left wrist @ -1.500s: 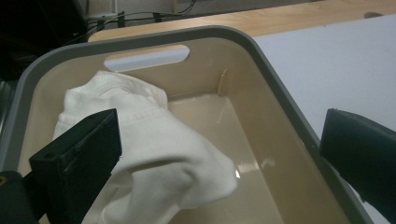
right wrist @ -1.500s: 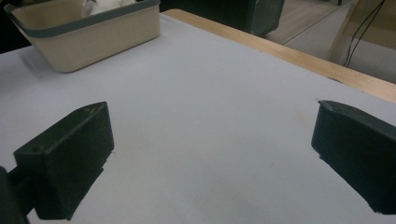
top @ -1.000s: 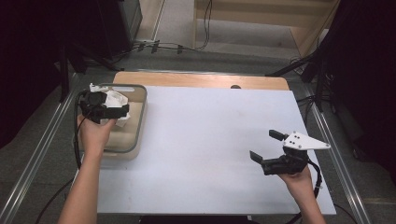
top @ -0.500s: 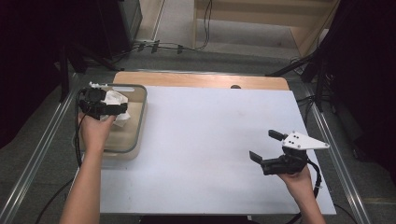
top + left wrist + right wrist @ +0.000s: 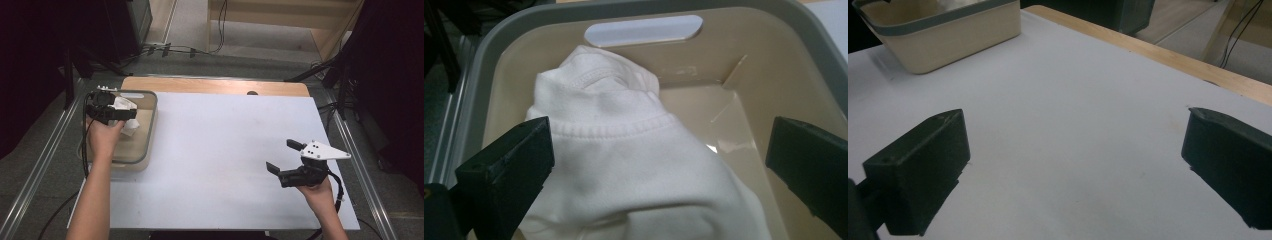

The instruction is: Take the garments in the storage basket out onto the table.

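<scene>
A white knitted garment (image 5: 624, 165) lies crumpled in a beige bin with a grey rim (image 5: 644, 10) at the table's left side. My left gripper (image 5: 659, 140) hovers inside the bin, open wide, with one jaw on each side of the garment and neither pressing it. In the high view the left gripper (image 5: 107, 107) is over the bin (image 5: 145, 150), beside the white garment (image 5: 127, 107). My right gripper (image 5: 281, 156) stands open above the bare white tabletop at the front right, with nothing between its jaws. Seen from the right gripper (image 5: 1075, 135), the bin (image 5: 948, 30) is far off.
The white tabletop (image 5: 220, 145) stretches between the two hands, with a wooden strip (image 5: 215, 85) along its far edge. Metal rails (image 5: 40, 175) run down both sides. Cables and dark stands sit on the floor beyond the table.
</scene>
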`<state>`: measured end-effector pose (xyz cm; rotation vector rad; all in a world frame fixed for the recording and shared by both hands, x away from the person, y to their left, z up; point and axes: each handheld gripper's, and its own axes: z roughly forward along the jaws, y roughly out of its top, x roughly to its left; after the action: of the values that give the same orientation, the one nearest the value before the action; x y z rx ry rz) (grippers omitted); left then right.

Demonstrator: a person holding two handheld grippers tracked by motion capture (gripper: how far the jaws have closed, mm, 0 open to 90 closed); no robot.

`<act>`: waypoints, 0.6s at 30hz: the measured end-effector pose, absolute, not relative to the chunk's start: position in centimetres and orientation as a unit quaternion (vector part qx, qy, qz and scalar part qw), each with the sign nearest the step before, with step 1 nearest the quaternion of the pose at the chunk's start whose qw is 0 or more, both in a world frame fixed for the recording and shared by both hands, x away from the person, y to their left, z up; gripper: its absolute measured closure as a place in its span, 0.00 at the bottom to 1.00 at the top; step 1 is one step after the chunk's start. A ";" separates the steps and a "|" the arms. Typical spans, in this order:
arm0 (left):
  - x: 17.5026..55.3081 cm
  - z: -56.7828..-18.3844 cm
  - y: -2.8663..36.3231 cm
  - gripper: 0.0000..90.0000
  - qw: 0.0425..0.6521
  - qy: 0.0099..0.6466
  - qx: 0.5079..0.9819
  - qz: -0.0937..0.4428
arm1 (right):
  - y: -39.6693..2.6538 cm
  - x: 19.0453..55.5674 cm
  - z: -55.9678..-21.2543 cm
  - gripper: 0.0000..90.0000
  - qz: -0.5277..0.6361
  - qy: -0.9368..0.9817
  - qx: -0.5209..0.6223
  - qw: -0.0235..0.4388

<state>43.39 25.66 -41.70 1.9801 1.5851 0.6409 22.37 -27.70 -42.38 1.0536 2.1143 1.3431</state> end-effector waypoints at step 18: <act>44.9 -43.7 26.5 0.00 0.227 0.626 0.718 0.204 | -27.7 22.4 -42.4 0.00 0.481 0.762 0.379 0.211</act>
<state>44.91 26.47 -43.66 1.9771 1.7248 0.5613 22.37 -27.72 -42.40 1.0546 2.1168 1.3374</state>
